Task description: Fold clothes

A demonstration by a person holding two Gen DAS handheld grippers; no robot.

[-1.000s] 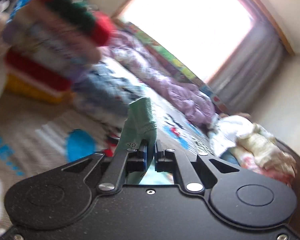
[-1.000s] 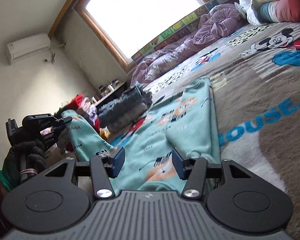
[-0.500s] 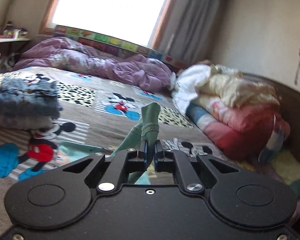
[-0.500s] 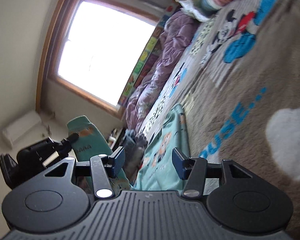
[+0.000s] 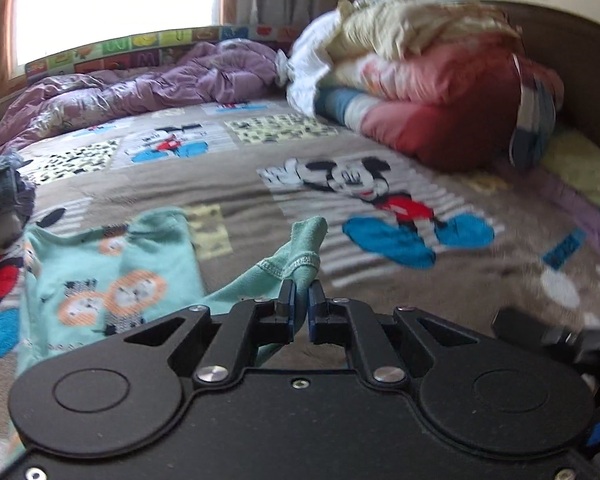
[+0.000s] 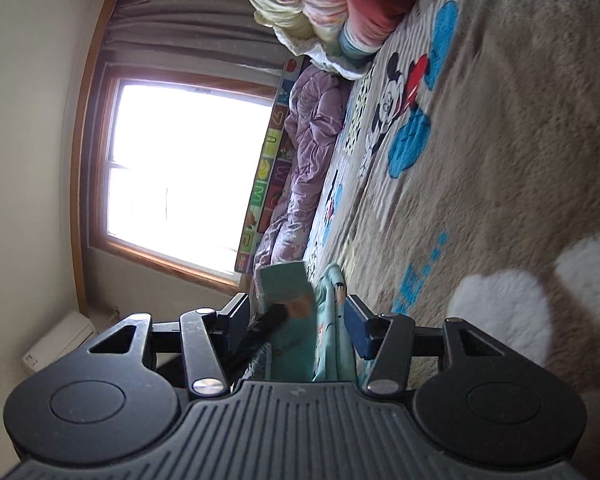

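My left gripper [image 5: 300, 304] had its fingers pinched tight on a hem of the mint shirt [image 5: 112, 276], which trailed down onto the bed [image 5: 480, 280], while my right gripper [image 6: 296, 320] hung wide open, holding nothing.

Mint-green cotton garment [image 5: 112, 276]: orange cartoon-face print. Brown fleece bed blanket [image 5: 260, 184]: red-blue mouse cartoon panels. Crumpled quilt [image 5: 148, 84]: lilac.
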